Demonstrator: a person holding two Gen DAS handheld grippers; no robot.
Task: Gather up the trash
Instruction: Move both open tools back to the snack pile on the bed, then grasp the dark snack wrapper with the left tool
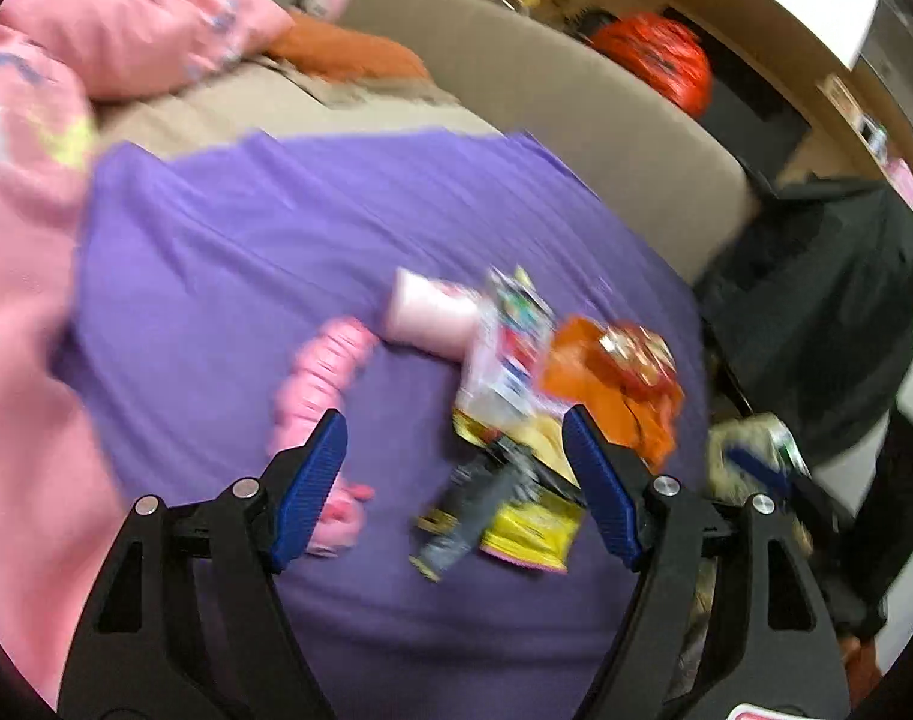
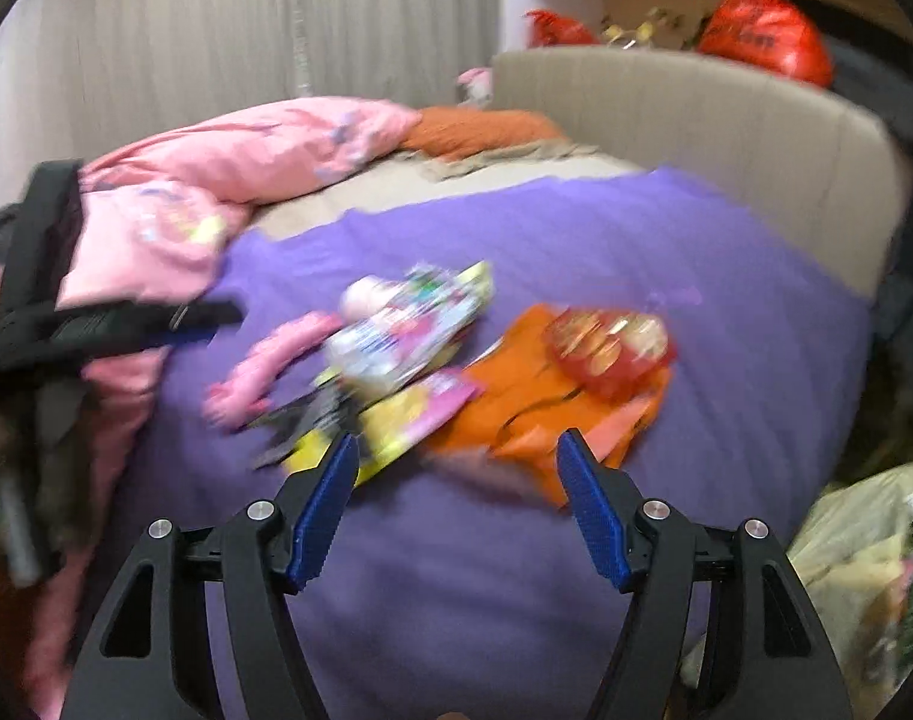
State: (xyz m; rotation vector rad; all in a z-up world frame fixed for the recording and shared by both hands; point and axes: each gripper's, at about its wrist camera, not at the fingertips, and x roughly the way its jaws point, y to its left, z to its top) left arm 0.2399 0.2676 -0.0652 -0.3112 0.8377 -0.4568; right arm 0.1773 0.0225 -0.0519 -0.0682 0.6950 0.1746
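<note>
A blurred heap of trash lies on the purple sheet [image 1: 228, 228]. It holds a pink cup [image 1: 426, 315], a crumpled pink wrapper [image 1: 321, 378], a colourful packet [image 1: 510, 348], an orange bag [image 1: 612, 414], a red snack packet [image 1: 639, 354], a yellow packet [image 1: 531, 525] and a dark wrapper [image 1: 474, 498]. My left gripper [image 1: 456, 420] hovers open just over the yellow and dark wrappers, gripping nothing. My right gripper [image 2: 459, 444] is open and empty in front of the yellow packet [image 2: 396, 426] and orange bag [image 2: 534, 402]. The red packet [image 2: 612, 348] lies beyond.
A pink quilt [image 2: 174, 198] is bunched at the left of the bed. The beige headboard [image 2: 696, 126] stands behind, with red bags [image 2: 762, 36] on a shelf. A pale plastic bag [image 2: 864, 552] holding rubbish sits at the bed's right edge, beside dark cloth [image 1: 816, 300].
</note>
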